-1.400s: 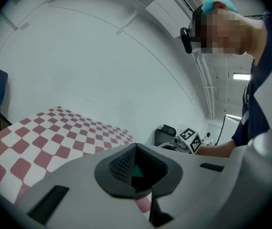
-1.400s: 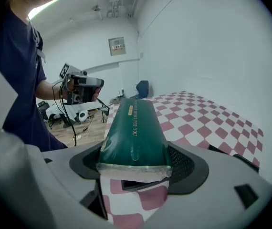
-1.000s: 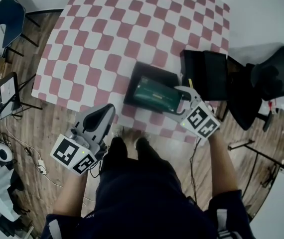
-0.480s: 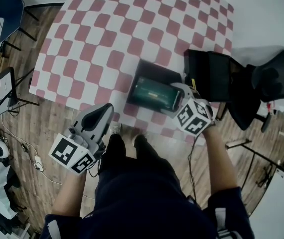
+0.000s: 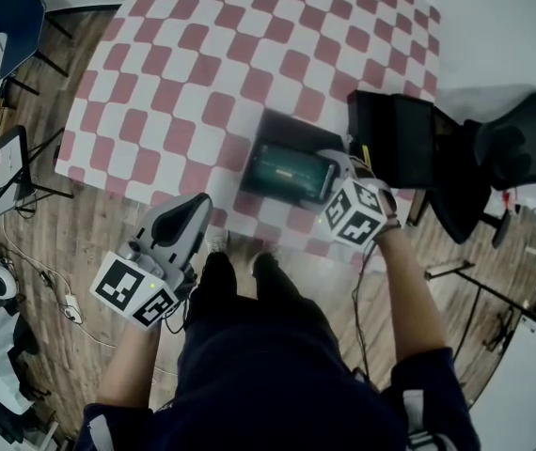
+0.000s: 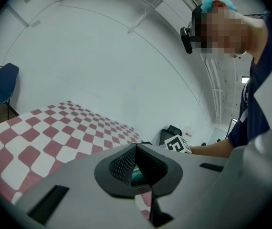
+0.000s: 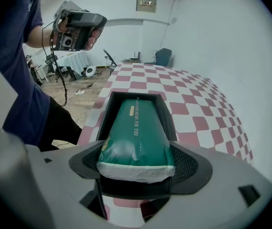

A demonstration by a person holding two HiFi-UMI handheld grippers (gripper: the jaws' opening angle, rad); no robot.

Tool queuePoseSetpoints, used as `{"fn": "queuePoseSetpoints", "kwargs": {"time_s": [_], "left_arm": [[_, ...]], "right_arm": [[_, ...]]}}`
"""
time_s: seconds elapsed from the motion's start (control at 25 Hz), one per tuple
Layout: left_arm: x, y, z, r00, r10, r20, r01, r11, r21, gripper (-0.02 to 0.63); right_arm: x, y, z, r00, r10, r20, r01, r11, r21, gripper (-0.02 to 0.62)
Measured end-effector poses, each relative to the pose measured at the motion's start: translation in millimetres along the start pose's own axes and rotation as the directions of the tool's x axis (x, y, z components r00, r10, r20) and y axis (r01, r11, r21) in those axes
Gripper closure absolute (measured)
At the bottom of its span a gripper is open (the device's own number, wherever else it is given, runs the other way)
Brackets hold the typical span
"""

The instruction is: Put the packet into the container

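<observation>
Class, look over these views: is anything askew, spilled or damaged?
Nothing stands out. The green packet looks intact, gripped squarely in the right gripper and lined up lengthwise with the black container.

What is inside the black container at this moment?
The green packet fills most of the black container, its near end clamped in the right gripper. The floor under the packet is covered, so whether it rests there cannot be seen.

A table [image 5: 202, 73] covered in red-and-white checks stands on a wooden floor [image 5: 70, 252]. One thing lies directly on it: a black rectangular container [image 5: 266, 132], open at the top. It sits close to the tabletop's near edge, toward the right-hand corner, slightly askew to that edge.
</observation>
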State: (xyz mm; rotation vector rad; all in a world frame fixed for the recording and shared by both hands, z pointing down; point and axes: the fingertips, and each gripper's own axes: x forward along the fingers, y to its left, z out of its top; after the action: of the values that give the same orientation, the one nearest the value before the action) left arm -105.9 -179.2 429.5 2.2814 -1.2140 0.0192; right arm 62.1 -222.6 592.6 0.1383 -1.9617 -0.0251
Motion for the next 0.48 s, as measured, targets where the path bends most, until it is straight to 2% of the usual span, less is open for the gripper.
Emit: {"fn": "queuePoseSetpoints", "kwargs": {"time_s": [0.16, 0.36, 0.48], "left_arm": [[2.0, -6.0, 0.5, 1.0, -0.01, -0.006, 0.01, 1.0, 0.01, 0.583], [7.4, -19.0, 6.6, 0.999, -0.036, -0.013, 0.037, 0.999, 0.039, 0.583], [8.7, -26.0, 10.2, 0.999, -0.049, -0.015, 0.05, 0.997, 0.053, 0.583]], "right_arm": [[-2.9, 1.8, 3.4, 0.999, 0.001, 0.033, -0.002, 1.0, 0.015, 0.201], [-13.9, 5.6, 5.1, 0.993, 0.033, 0.11, -0.043, 0.994, 0.098, 0.176], [-30.1, -0.3, 8.7, 0.986, 0.001, 0.169, -0.027, 0.988, 0.153, 0.178]]}}
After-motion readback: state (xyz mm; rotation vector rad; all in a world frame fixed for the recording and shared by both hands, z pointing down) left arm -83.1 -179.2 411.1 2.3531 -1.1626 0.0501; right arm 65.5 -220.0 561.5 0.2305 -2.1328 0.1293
